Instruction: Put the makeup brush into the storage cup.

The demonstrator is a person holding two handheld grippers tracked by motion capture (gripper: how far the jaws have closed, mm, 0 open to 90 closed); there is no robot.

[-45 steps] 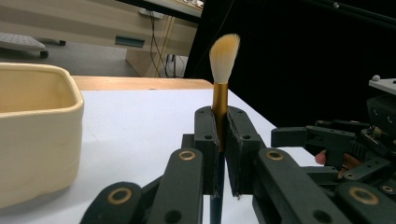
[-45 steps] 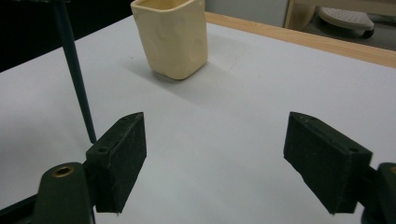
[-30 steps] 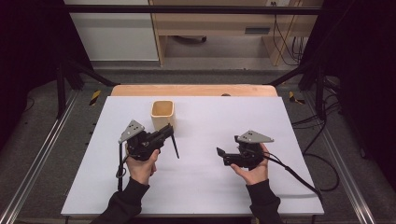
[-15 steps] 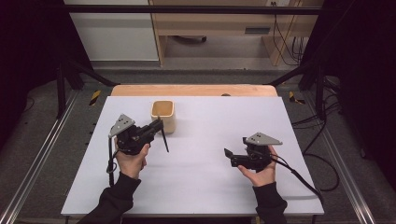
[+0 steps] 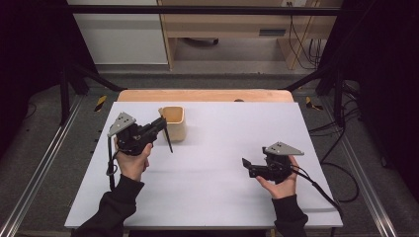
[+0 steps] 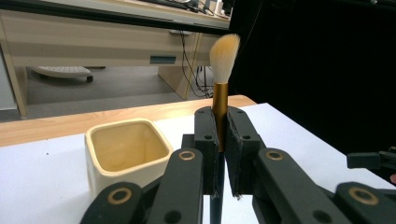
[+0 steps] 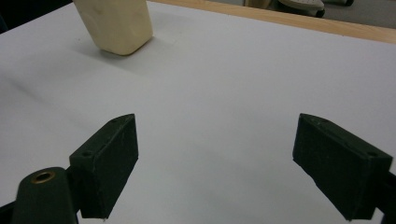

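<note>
My left gripper (image 5: 159, 124) is shut on a makeup brush (image 6: 223, 56), held just left of a cream square cup (image 5: 175, 122). The brush has pale bristles, a gold ferrule and a thin black handle (image 5: 168, 140) slanting down toward the table. In the left gripper view the jaws (image 6: 220, 126) pinch the ferrule, bristles up, with the empty cup (image 6: 126, 149) to their left. My right gripper (image 5: 245, 165) is held low over the right part of the table, open and empty. In the right gripper view its pads (image 7: 116, 154) stand wide apart, the cup (image 7: 114, 23) far off.
The white tabletop (image 5: 222, 128) has a wooden strip (image 5: 205, 95) along its far edge. Metal rails run down both sides of the table. A cable (image 5: 316, 185) trails from the right gripper toward the front right corner. The right gripper (image 6: 373, 161) also peeks in at the left gripper view's edge.
My left gripper has carried the brush left and a little farther away, ending beside the cup. The right gripper has drifted right and slightly toward the person, staying open.
</note>
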